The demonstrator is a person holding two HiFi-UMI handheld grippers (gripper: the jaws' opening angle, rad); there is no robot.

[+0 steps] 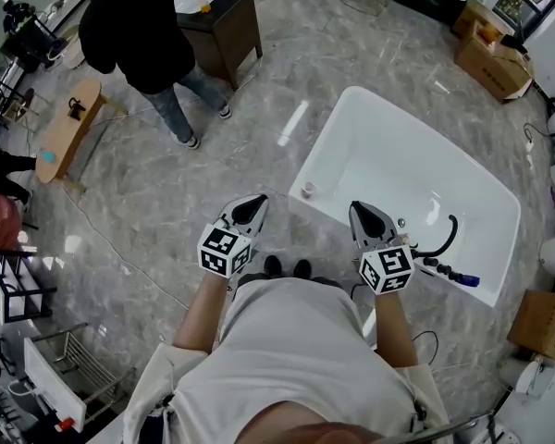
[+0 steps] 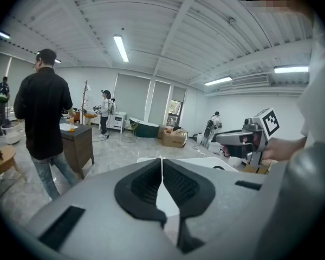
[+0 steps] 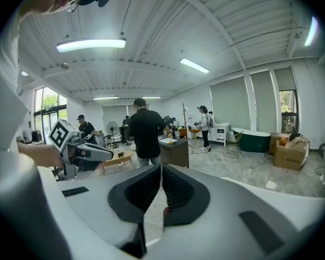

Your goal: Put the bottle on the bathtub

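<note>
**Head view:** The left gripper [image 1: 251,209] and the right gripper [image 1: 364,215] both have their jaws closed, and nothing is in them. A small see-through bottle [image 1: 307,190] stands on the rim of the big white bathtub [image 1: 499,202]. It is just ahead of the jaws, between the two grippers. I think the job looks done. A black shower hose [image 1: 447,239] lies to the right of the right jaws. Nothing blocks the way.

**Left gripper view:** The dark pads touch at the tips and hold nothing. The white tub shows just past them. I cannot see the bottle here.

**Right gripper view:** These jaws are pressed together and empty. Far ahead, a person in a black shirt [image 3: 145,131] stands by a dark wooden cabinet [image 3: 176,151].
</note>
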